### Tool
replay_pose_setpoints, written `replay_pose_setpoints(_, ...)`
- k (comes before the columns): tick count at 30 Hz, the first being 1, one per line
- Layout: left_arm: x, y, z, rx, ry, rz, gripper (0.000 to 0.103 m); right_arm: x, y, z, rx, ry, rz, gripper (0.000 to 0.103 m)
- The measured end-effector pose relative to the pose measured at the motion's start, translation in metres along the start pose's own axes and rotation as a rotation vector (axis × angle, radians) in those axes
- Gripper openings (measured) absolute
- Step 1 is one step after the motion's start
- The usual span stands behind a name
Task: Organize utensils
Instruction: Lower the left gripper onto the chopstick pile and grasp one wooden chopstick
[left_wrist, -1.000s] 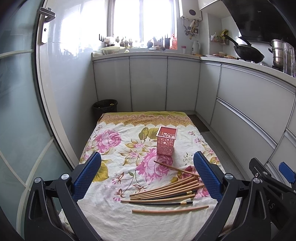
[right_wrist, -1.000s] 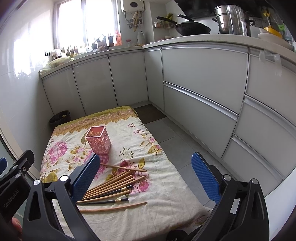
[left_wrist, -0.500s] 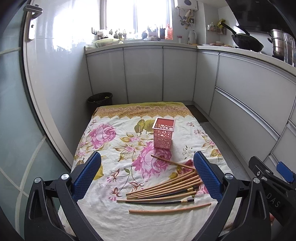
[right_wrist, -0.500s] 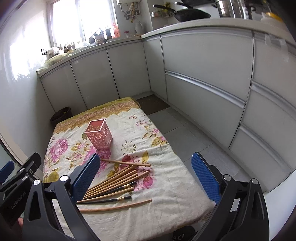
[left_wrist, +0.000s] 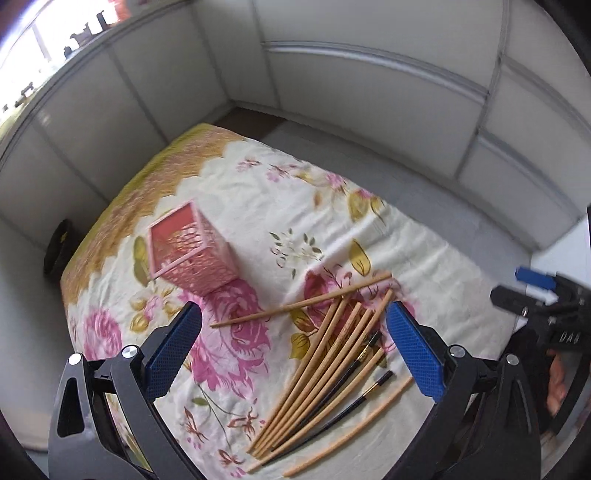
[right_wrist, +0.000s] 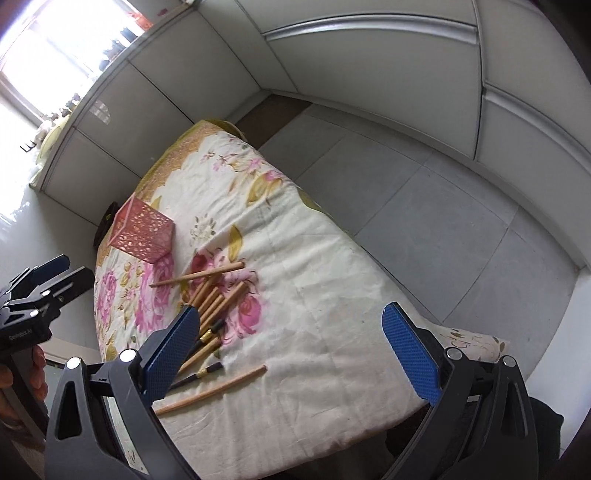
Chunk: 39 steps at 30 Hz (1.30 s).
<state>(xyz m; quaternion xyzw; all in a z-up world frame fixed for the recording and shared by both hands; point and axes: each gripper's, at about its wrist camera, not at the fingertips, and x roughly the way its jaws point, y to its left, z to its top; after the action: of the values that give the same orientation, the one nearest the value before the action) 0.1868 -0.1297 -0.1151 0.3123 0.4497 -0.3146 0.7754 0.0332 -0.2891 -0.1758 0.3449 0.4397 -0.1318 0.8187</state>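
Note:
A pile of several wooden and black chopsticks (left_wrist: 325, 373) lies on the floral cloth (left_wrist: 258, 206); one loose chopstick (left_wrist: 301, 304) lies across its far end. A pink perforated holder (left_wrist: 192, 251) stands upright beyond them. My left gripper (left_wrist: 295, 350) hangs open above the pile with nothing between its blue pads. In the right wrist view the chopsticks (right_wrist: 212, 306) sit at the left, partly behind my left pad (right_wrist: 171, 350). My right gripper (right_wrist: 290, 350) is open over bare cloth (right_wrist: 314, 295), with the holder (right_wrist: 142, 236) farther left.
White kitchen cabinets (left_wrist: 369, 92) run along the far side, with grey floor tiles (right_wrist: 424, 221) to the right of the cloth-covered table. A dark bin (left_wrist: 57, 251) stands on the floor at the left. The other gripper (left_wrist: 546, 306) shows at the right edge.
Both grippers have tilted downward and moved closer to the table, so the chopsticks and holder loom larger. Both stay open. The objects have not shifted on the cloth.

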Motion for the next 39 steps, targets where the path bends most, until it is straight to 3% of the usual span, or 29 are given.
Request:
replay_pose_setpoints(3, 0.036, -0.029, 0.007, 0.219, 0.070, -0.046, 0.095, 0.012, -0.022, 0.006, 0.078, 0.007, 0.018, 0.096)
replay_pose_setpoints(6, 0.064, -0.043, 0.014, 0.348, 0.106, -0.117, 0.088, 0.012, -0.036, 0.015, 0.143, -0.016, 0.041, 0.096)
replay_pose_setpoints(7, 0.072, -0.045, 0.018, 0.372, 0.124, -0.135, 0.087, 0.011, -0.040, 0.018, 0.158, -0.027, 0.045, 0.096)
replay_pose_setpoints(12, 0.105, -0.051, 0.028, 0.490, 0.224, -0.244, 0.055, 0.010, -0.051, 0.030, 0.215, -0.051, 0.076, 0.096)
replay_pose_setpoints(16, 0.116, -0.059, 0.026, 0.616, 0.273, -0.326, 0.051, 0.014, -0.058, 0.034, 0.246, -0.038, 0.092, 0.096)
replay_pose_setpoints(18, 0.122, -0.060, 0.027, 0.647, 0.299, -0.351, 0.045, 0.016, -0.062, 0.035, 0.262, -0.029, 0.098, 0.096)
replay_pose_setpoints(24, 0.149, -0.063, 0.033, 0.714, 0.366, -0.362, 0.029, 0.028, -0.063, 0.032, 0.274, 0.039, 0.093, 0.096)
replay_pose_setpoints(26, 0.162, -0.068, 0.036, 0.729, 0.368, -0.362, 0.028, 0.031, -0.062, 0.031, 0.267, 0.055, 0.093, 0.096)
replay_pose_setpoints(29, 0.168, -0.066, 0.040, 0.707, 0.328, -0.370, 0.016, 0.038, -0.058, 0.028, 0.269, 0.097, 0.107, 0.096)
replay_pose_setpoints(31, 0.166, -0.061, 0.036, 0.694, 0.298, -0.364, 0.013, 0.043, -0.053, 0.026, 0.259, 0.129, 0.102, 0.096)
replay_pose_setpoints(33, 0.159, -0.052, 0.030, 0.673, 0.270, -0.333, 0.006, 0.048, -0.047, 0.023, 0.242, 0.167, 0.092, 0.096)
replay_pose_setpoints(36, 0.147, -0.036, 0.025, 0.581, 0.206, -0.266, 0.006, 0.057, -0.039, 0.017, 0.241, 0.225, 0.086, 0.096)
replay_pose_setpoints(39, 0.118, -0.004, 0.019, 0.428, 0.107, -0.200, 0.006, 0.063, -0.022, 0.012, 0.203, 0.276, 0.047, 0.096)
